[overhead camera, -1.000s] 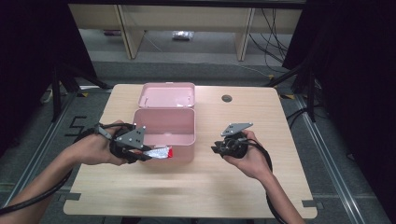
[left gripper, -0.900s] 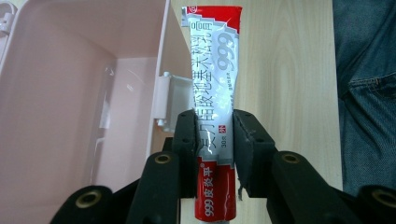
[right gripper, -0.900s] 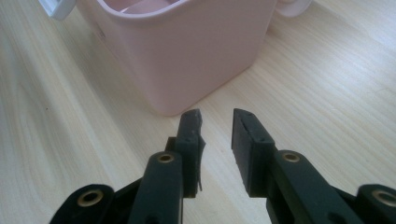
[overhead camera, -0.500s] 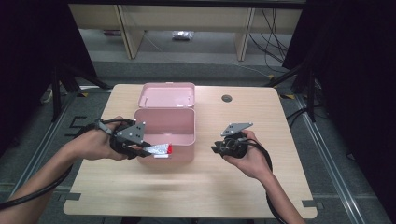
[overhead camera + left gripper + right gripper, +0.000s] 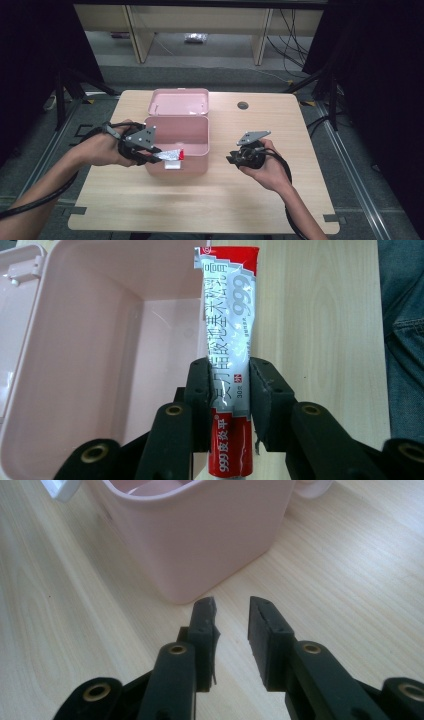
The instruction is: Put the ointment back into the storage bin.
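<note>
High overhead view facing forward; two close gripper views, all sharing the pink box.

I see a glossy, crinkled foil ointment tube with red-and-silver print, a smooth, slightly shiny pink plastic box, a matt light wood-grain table, and matt black plastic jaws.

A red, white and silver ointment tube with printed characters is clamped across its lower part, hanging over the front rim of an open, empty pink box whose lid lies flipped back.
</note>
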